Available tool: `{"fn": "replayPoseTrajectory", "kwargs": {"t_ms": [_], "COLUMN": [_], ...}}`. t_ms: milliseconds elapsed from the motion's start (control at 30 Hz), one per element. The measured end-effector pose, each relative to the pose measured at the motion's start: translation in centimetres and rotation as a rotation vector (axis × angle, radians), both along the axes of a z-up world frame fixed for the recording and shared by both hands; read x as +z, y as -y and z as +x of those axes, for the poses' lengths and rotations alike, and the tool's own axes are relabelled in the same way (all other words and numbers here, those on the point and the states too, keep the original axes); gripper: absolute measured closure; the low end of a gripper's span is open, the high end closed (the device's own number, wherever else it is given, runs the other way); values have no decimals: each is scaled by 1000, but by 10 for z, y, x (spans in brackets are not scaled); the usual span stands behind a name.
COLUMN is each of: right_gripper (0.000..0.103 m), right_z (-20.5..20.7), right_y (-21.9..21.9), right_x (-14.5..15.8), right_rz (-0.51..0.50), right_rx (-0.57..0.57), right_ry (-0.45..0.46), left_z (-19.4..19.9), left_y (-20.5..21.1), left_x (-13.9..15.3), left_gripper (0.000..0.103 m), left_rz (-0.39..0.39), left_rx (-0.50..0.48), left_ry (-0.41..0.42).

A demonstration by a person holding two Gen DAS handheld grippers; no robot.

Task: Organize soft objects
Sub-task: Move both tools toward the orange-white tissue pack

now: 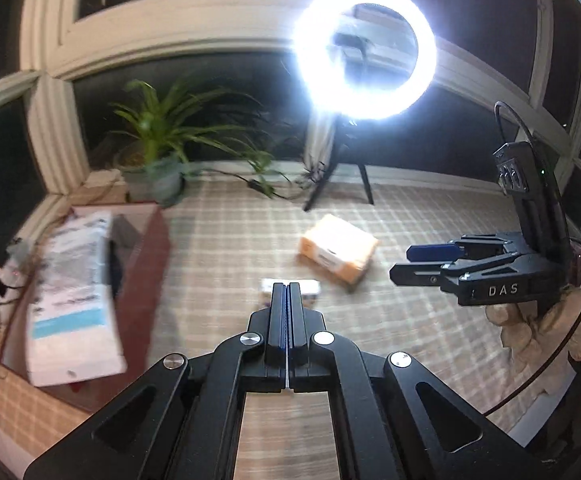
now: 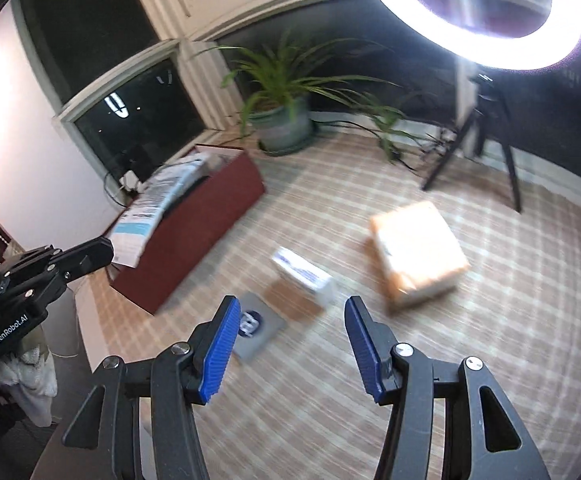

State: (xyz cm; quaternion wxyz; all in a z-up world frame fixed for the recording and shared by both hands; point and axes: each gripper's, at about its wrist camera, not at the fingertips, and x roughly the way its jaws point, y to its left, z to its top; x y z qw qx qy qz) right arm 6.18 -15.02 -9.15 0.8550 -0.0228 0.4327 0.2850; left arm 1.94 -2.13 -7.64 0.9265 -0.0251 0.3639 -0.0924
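My right gripper hangs with jaws spread wide over the checked cloth; my left gripper has jaws pressed together on nothing. Nearest lies a flat grey pouch, just beyond it a small white pack, long axis running near-right to far-left. I'd judge that the next pick: come down straddling its short width, close gently. Farther right, the orange pack. Far left, the red box holds a white packet.
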Motion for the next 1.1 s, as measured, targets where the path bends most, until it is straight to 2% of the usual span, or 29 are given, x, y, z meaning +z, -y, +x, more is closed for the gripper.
{"fn": "replayPoseTrajectory", "kwargs": {"t_ms": [67,133,200,333,367,400,767,1100], "right_gripper": [52,49,46,40,39,38,37,37], "right_z": [3,8,14,30,35,41,109,168], "right_y": [21,37,55,82,88,93,114,119], "right_x": [-5,-9,-13,-19,-20,-21,-36,-62], "right_rz": [-2,-10,-23,-20,-19,-16,13,79], "right_rx": [-18,-32,-42,-51,-51,-50,-31,-22], "right_ry": [-11,-18,-23,-41,-45,-47,-102,-222], "left_z": [7,14,21,35,40,45,114,164], "left_y": [10,19,28,45,49,52,99,101], "left_x": [-9,-16,-22,-30,-32,-33,-58,-97], "left_gripper": [102,88,56,51,42,37,37,36], "left_rz": [-27,-44,-68,-95,-99,-102,-160,-203], "left_rx": [0,4,18,21,25,30,-4,31], "left_ry": [-24,-50,-67,-90,-99,-104,-185,-301]}}
